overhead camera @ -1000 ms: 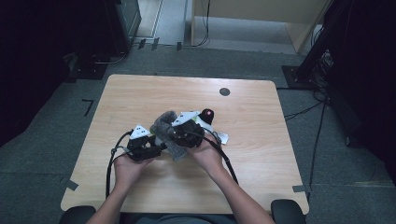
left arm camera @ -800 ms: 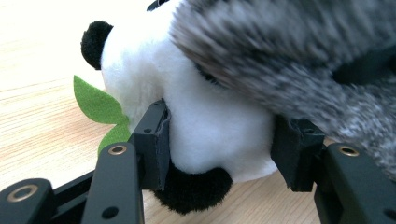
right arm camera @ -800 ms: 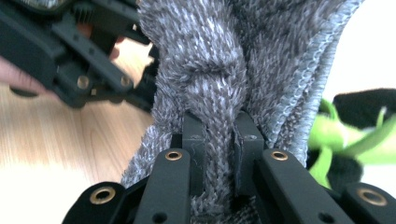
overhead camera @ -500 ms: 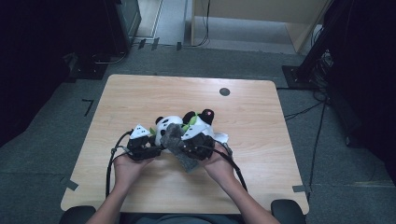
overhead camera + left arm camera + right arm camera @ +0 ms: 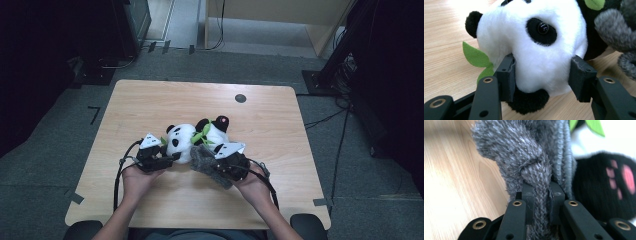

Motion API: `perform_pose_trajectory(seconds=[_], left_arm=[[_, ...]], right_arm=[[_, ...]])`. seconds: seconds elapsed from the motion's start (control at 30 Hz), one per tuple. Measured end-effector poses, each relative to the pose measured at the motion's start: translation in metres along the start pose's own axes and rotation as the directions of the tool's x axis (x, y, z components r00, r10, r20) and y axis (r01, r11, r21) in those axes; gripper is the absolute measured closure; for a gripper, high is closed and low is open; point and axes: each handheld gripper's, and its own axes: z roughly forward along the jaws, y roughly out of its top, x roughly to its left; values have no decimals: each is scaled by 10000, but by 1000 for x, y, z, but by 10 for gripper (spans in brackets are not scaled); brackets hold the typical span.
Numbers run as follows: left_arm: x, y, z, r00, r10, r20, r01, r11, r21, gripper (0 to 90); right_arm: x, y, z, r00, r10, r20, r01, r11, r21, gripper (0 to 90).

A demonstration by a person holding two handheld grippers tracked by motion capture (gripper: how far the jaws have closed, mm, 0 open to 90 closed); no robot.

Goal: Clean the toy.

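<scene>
Our left gripper [image 5: 172, 157] and right gripper [image 5: 204, 159] are black, each topped by a grey three-cornered plate, trailing a black cable behind. Brass-ringed screw holes dot our jaws; our forearms are bare.

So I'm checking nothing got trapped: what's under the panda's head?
Bare wooden table and a green felt leaf beside the panda's head; beneath its chin is hidden.

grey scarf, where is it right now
In the high view the grey scarf lies right of the panda's head, clamped in the right claw.
</scene>
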Motion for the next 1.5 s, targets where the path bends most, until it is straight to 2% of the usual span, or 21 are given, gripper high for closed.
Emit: perform_pose_trajectory(seconds=[0.07, 0.23, 0.37, 0.53, 0.77, 0.87, 1.0, 1.03, 1.1, 1.13, 1.23, 1.33, 1.43, 1.5], left_arm=[[0, 0, 0, 10000, -3, 2, 3, 10000, 0, 459], [0, 0, 0, 10000, -35, 0, 35, 10000, -10, 460], [0, 0, 0, 10000, -89, -3, 89, 10000, -11, 460], [0, 0, 0, 9999, -111, -5, 111, 9999, -1, 460], [0, 0, 0, 9999, -114, -13, 114, 9999, 4, 460], [0, 0, 0, 9999, -100, -23, 100, 9999, 11, 460], [0, 0, 0, 9999, -137, 3, 137, 9999, 9, 460], [1, 0, 0, 9999, -158, 17, 158, 9999, -1, 460], [0, 1, 0, 9999, -160, 9, 160, 9999, 13, 460], [0, 1, 0, 9998, -183, 0, 183, 9998, 9, 460], [0, 1, 0, 9998, -218, 12, 218, 9998, 14, 461], [0, 1, 0, 9998, -220, 7, 220, 9998, 12, 460], [0, 2, 0, 9998, -213, 14, 213, 9998, 27, 461], [1, 2, 0, 9998, -207, 20, 207, 9998, 42, 460]], right_arm=[[-2, -3, -2, 10000, 63, -8, -63, 10000, 36, 798], [-11, -19, -16, 9988, 365, 337, -372, 9990, 230, 795], [-14, -25, -25, 9971, 552, 529, -567, 9980, 274, 794], [-13, -25, -30, 9968, 423, 685, -441, 9987, 244, 793], [-4, -20, -31, 9998, 172, 135, -173, 9998, 48, 794], [0, -15, -33, 9998, 37, 196, -37, 10000, 8, 794], [1, -12, -42, 9996, 157, 244, -151, 9995, -263, 794], [1, -12, -44, 9998, 144, 98, -140, 9992, -373, 794], [6, -10, -46, 9996, -188, -195, 183, 9994, -278, 794], [10, -8, -45, 9988, -424, -248, 419, 9989, -211, 794], [25, -1, -35, 9934, -793, -828, 782, 9968, -168, 794], [38, 10, -18, 9836, -1256, -1292, 1271, 9919, 38, 794], [44, 21, 3, 9749, -1555, -1594, 1613, 9866, 238, 794], [45, 24, 10, 9742, -1557, -1636, 1632, 9860, 333, 794]])
